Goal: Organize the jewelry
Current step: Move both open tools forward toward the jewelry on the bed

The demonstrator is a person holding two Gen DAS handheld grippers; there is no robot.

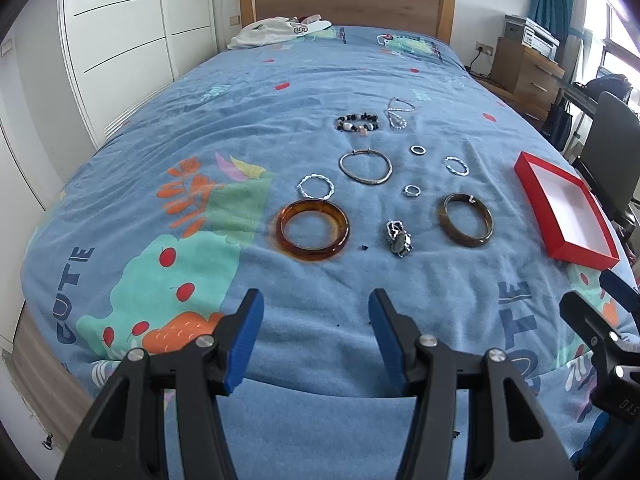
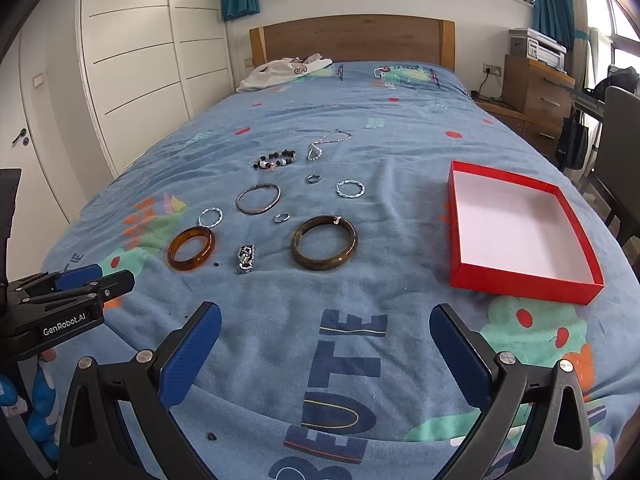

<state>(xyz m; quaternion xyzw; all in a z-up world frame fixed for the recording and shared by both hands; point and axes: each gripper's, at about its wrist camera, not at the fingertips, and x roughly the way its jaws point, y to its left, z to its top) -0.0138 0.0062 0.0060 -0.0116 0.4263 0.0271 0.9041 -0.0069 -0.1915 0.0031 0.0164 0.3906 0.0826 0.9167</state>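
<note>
Left wrist view: the left gripper (image 1: 316, 312) hovers over the blue bedspread (image 1: 280, 120) with its blue-padded jaws spread apart and nothing between them. Beyond it lies the amber bangle (image 1: 312, 230), and the rest of the jewelry sits around that bangle: a dark bangle (image 1: 466, 219) to its right, a silver watch (image 1: 398, 238) between the two, and a thin silver bracelet (image 1: 365, 166) behind it. A red box (image 1: 536, 188) lies far right of the bangle.

Right wrist view: the right gripper (image 2: 325, 320) is likewise spread wide and holds nothing. The amber bangle (image 2: 191, 248) lies ahead to the left, the dark bangle (image 2: 323, 242) to its right, and the red box (image 2: 456, 236) farther right, open with a white inside.
</note>
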